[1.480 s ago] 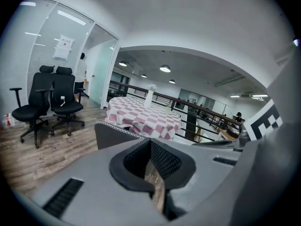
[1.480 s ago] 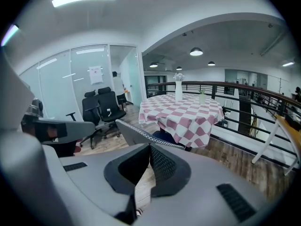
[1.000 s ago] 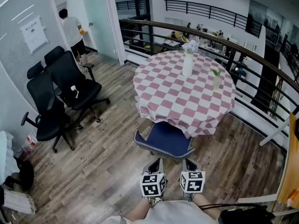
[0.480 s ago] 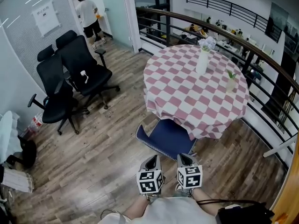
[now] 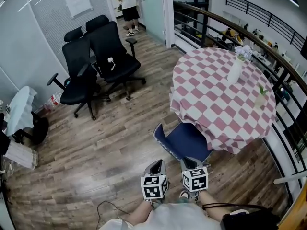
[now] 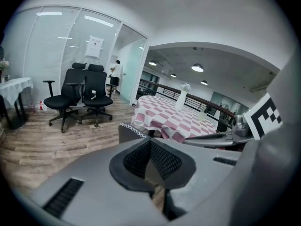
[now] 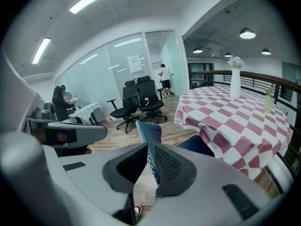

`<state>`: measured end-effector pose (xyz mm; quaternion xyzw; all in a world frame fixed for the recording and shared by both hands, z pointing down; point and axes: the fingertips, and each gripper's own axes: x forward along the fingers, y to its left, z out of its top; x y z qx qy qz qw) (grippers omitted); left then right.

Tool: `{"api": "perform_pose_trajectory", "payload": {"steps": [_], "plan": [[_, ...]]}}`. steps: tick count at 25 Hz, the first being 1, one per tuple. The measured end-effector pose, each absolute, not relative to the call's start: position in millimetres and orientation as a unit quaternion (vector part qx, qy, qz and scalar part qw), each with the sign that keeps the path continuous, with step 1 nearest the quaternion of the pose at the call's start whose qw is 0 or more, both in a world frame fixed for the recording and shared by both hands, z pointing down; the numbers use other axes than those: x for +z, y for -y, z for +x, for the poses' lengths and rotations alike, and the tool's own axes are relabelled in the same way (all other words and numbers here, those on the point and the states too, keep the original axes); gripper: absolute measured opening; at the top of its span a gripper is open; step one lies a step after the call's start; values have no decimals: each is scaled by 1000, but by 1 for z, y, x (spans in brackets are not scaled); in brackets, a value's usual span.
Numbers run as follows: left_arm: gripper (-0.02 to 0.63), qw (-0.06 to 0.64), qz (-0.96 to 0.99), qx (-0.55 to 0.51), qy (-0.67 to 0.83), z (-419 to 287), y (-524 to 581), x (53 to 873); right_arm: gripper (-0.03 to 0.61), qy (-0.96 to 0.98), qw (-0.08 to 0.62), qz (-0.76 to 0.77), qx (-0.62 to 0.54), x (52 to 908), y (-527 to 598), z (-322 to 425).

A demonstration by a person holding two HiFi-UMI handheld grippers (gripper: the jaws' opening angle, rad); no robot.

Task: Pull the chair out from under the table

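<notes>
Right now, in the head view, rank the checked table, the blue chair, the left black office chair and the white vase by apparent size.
1. checked table
2. left black office chair
3. blue chair, a close call, since the table hides part of it
4. white vase, clearly smallest
</notes>
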<state>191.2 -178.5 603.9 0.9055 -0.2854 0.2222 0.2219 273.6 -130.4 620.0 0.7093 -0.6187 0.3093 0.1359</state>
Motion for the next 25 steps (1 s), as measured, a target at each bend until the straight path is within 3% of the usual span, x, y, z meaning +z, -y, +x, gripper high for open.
{"api": "perform_pose_trajectory", "payload": {"steps": [3,13,25], "plan": [[3,229,895,220,313,181,186,607,98,642,155,686,306,625,145,269],[3,247,864,223,377,158,200,621,184,700,225,613,289,648,181,260],[3,268,838,230,417,147,207,638,195,700,324,556,309,700,204,260]]}}
